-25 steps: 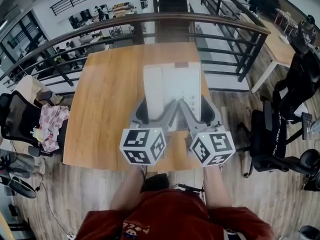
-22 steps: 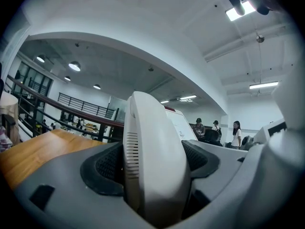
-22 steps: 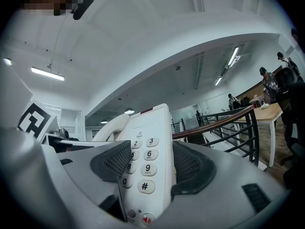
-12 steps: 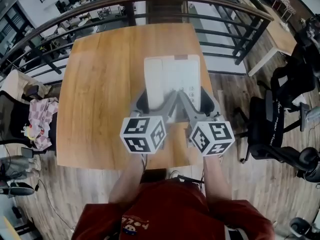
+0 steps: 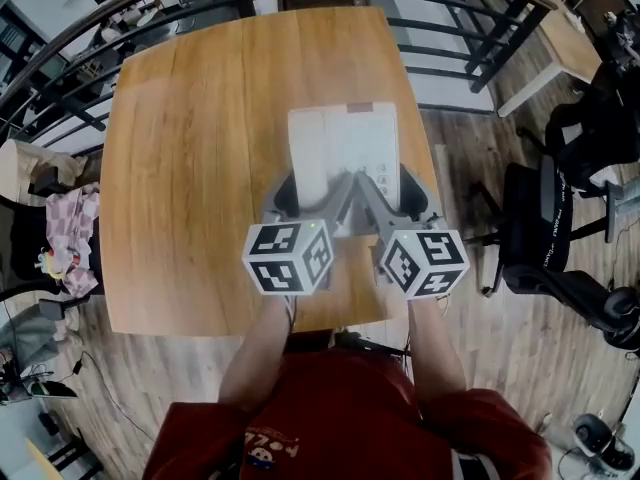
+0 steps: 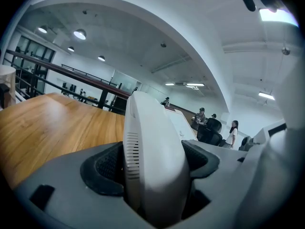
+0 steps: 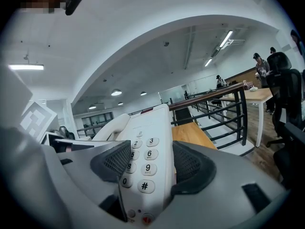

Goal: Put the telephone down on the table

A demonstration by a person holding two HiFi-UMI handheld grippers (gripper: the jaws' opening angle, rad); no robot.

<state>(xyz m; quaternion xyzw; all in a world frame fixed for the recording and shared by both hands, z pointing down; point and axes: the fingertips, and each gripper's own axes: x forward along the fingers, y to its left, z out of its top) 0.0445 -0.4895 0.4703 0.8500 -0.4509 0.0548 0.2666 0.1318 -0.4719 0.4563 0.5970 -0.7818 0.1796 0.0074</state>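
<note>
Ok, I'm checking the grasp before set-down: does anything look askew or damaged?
Nothing stands out. The left claw and right claw clamp the telephone at its near edge, handset seated, over the wooden table.

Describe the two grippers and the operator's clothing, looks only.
The left gripper and right gripper match: light grey moulded bodies, each topped by a white cube bearing black square markers. The fingers are grey, lined with dark mesh-textured pads. No cables show. The person wears a red top with a small print on the chest.
</note>
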